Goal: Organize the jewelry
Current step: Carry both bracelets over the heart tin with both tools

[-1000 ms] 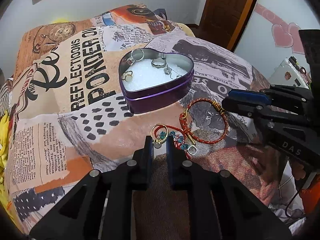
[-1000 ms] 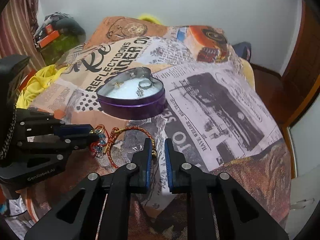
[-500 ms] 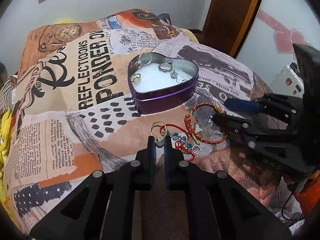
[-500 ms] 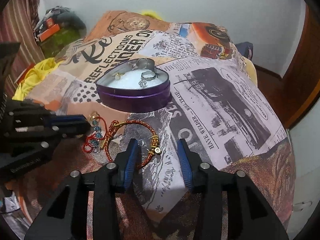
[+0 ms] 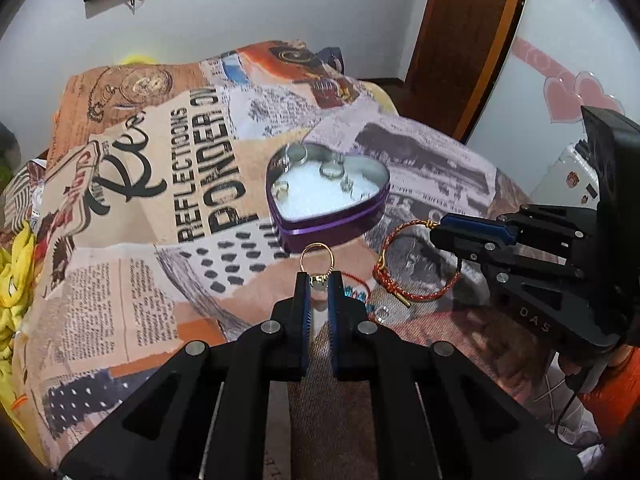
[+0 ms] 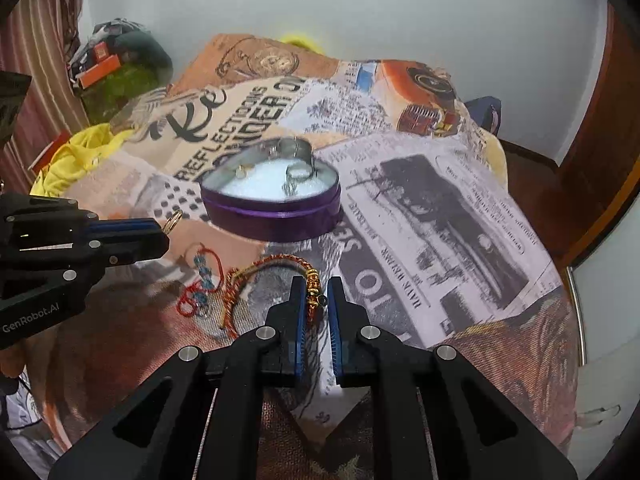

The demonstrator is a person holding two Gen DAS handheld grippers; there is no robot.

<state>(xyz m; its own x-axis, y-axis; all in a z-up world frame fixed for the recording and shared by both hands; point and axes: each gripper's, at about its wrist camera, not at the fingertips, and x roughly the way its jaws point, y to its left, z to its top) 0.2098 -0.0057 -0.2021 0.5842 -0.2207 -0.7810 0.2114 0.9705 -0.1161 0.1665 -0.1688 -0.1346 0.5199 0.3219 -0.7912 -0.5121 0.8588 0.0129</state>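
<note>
My left gripper [image 5: 319, 280] is shut on a gold ring [image 5: 317, 257] and holds it up above the bedspread, just short of the purple heart-shaped tin [image 5: 332, 226]. The tin holds several rings on white foam. In the right wrist view the left gripper [image 6: 164, 234] shows at the left with the ring [image 6: 173, 221] at its tip, and the tin [image 6: 276, 216] lies ahead. My right gripper [image 6: 317, 300] is shut on the beaded clasp end of a red-and-gold bracelet [image 6: 256, 270]. The bracelet [image 5: 384, 276] also shows in the left wrist view. A red cord bracelet with blue beads [image 6: 202, 276] lies left of it.
The jewelry lies on a bed covered by a newspaper-print spread [image 5: 140, 240]. A yellow cloth [image 6: 76, 156] sits at the bed's left side. A wooden door [image 5: 464, 40] stands at the far right, a wall behind.
My left gripper has lifted the gold ring off the bedspread, away from the red cord bracelet. My right gripper opened, moved onto the red-and-gold bracelet's clasp and shut on it.
</note>
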